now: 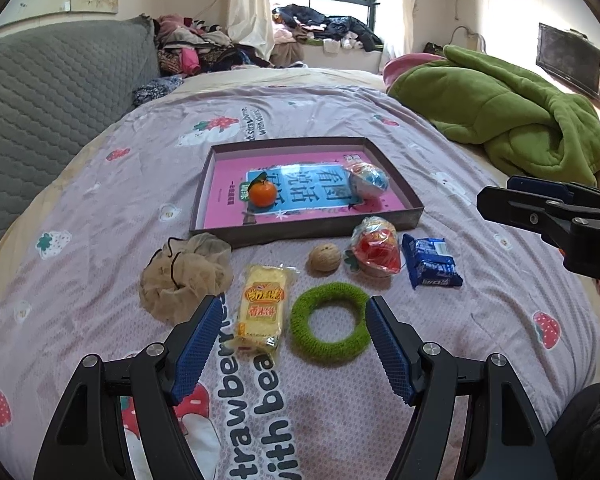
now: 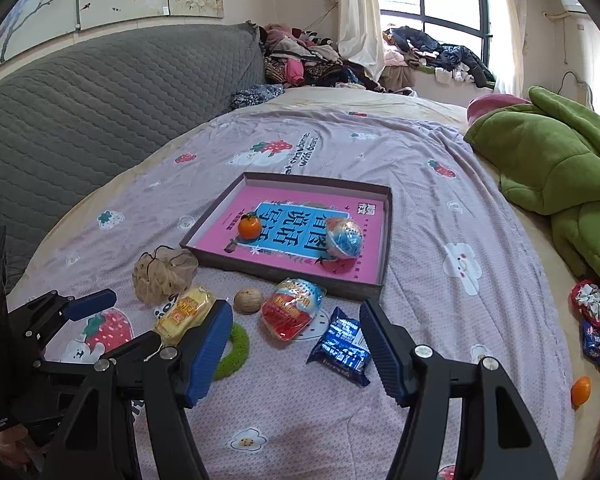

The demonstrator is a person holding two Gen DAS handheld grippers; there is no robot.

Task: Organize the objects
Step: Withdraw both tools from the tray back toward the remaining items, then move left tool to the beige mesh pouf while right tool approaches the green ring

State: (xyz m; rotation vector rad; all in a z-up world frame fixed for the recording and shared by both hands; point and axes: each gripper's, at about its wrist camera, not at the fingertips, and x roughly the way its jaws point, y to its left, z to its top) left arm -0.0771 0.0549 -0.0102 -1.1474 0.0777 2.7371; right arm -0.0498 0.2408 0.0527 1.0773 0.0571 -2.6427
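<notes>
With both the left gripper [image 1: 290, 312] and right gripper [image 2: 296, 316] spread and empty, the left needed lowering squarely over the green ring [image 1: 330, 322] — one rim only — before closing.

Left tongs [image 1: 291, 344] agape, angled downward, right tongs [image 2: 296, 354] agape alongside, empty

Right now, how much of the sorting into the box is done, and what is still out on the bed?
Done: the orange and a wrapped ball lie in the box.
In hand: nothing; left gripper and right gripper stand open, jaws empty.
Left on the bedspread: mesh pouch, yellow cake pack, green ring, walnut, red snack pack, blue wrapper.
</notes>
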